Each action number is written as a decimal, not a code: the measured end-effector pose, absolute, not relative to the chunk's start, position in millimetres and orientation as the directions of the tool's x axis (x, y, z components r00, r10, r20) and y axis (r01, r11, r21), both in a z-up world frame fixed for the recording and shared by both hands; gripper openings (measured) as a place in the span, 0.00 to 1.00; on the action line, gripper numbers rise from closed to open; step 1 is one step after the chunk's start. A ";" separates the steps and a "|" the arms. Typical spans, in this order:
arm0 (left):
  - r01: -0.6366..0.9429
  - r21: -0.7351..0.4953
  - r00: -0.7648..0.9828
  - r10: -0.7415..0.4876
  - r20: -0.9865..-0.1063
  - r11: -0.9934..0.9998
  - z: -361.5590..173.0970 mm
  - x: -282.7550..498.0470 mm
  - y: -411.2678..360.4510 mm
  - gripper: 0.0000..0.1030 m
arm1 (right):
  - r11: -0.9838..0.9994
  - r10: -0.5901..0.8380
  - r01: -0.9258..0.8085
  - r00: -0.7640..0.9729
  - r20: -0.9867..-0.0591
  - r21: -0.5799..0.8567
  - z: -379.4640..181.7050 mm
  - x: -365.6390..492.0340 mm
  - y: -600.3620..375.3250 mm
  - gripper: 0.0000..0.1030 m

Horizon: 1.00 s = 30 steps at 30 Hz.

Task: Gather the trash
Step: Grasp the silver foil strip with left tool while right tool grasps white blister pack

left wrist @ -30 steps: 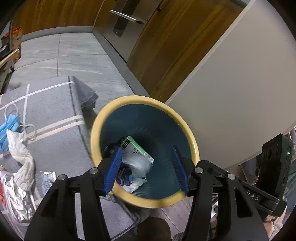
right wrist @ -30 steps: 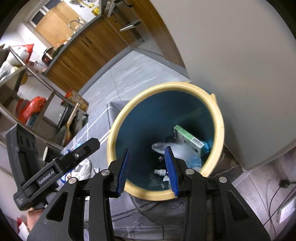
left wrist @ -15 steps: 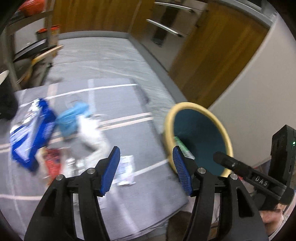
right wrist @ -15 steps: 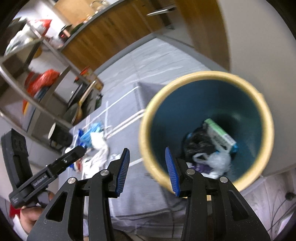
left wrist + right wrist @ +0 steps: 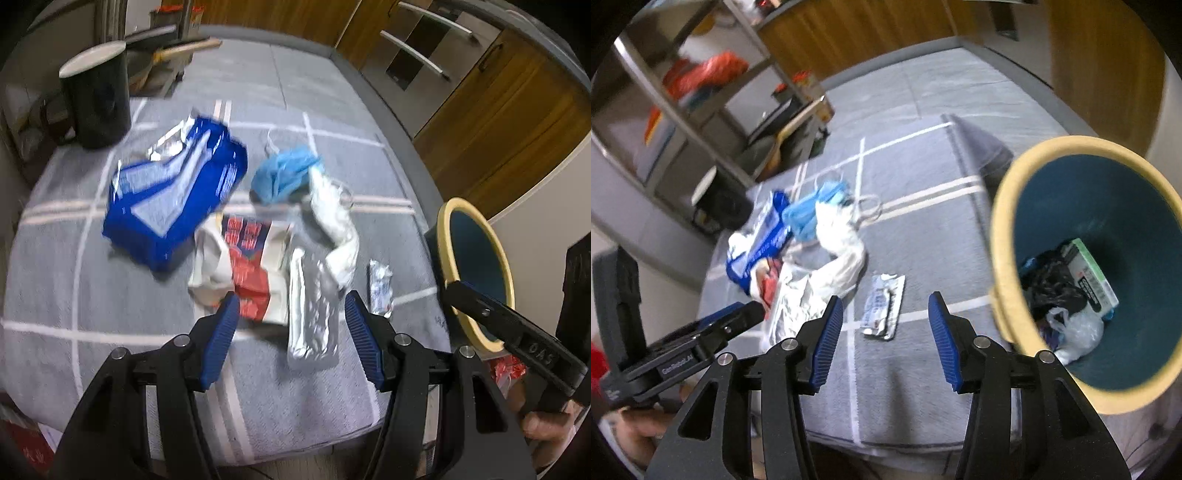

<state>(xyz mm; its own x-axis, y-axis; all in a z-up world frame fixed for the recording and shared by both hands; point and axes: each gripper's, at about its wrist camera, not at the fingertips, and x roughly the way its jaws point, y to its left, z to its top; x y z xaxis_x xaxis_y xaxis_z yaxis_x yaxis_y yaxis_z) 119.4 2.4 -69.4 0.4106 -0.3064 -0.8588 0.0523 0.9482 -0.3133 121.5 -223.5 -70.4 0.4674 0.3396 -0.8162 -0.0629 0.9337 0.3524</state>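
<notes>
Trash lies on a grey striped cloth (image 5: 92, 288): a blue packet (image 5: 173, 195), a blue mask (image 5: 284, 177), a white crumpled bag (image 5: 336, 221), a red-and-white wrapper (image 5: 251, 266), a silver foil pouch (image 5: 312, 317) and a small foil wrapper (image 5: 380, 288) (image 5: 882, 306). My left gripper (image 5: 291, 332) hovers open above the red wrapper and the foil pouch, nothing between its pads. My right gripper (image 5: 884, 332) hangs over the small foil wrapper, jaws opening, empty. The teal bin with a yellow rim (image 5: 1004, 236) (image 5: 443, 229) stands at the right, holding a green box (image 5: 1089, 273) and bags.
A black mug with a white rim (image 5: 96, 103) stands at the cloth's far left corner. Metal shelves (image 5: 683, 122) with red bags are behind it. Wooden cabinets (image 5: 498, 122) and a white wall run along the right. The cloth's near edge drops off just below the grippers.
Both grippers swung left from above the bin to over the trash pile on the cloth. The right jaws have spread wider. The bin now sits at the right of each view.
</notes>
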 end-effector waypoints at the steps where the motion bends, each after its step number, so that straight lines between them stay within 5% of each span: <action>1: 0.054 -0.319 0.400 -0.313 -0.861 0.946 -72.4 119.6 1.2 0.57 | 0.941 0.328 -0.075 0.456 -0.827 0.331 -74.5 123.3 -217.4 0.49; 10: 0.038 -0.353 0.323 -0.346 -0.881 0.935 -98.6 124.0 -2.2 0.46 | 0.967 0.255 -0.091 0.405 -0.878 0.239 -103.8 133.4 -203.8 0.49; 14: 0.039 -0.375 0.287 -0.370 -0.884 0.926 -108.5 122.0 -4.8 0.25 | 0.970 0.241 -0.090 0.404 -0.883 0.224 -107.5 135.1 -204.5 0.49; 17: 0.037 -0.390 0.294 -0.383 -0.876 0.920 -107.5 121.0 -3.7 0.19 | 0.969 0.245 -0.100 0.403 -0.882 0.224 -109.1 136.6 -201.0 0.49; 27: 0.076 -0.352 0.328 -0.357 -0.875 0.933 -87.9 115.6 -0.2 0.10 | 0.975 0.193 -0.182 0.421 -0.886 0.126 -119.9 138.9 -176.8 0.48; 30: 0.091 -0.334 0.328 -0.345 -0.880 0.938 -85.7 118.1 -5.7 0.10 | 0.976 0.160 -0.205 0.436 -0.885 0.076 -120.6 135.0 -174.7 0.33</action>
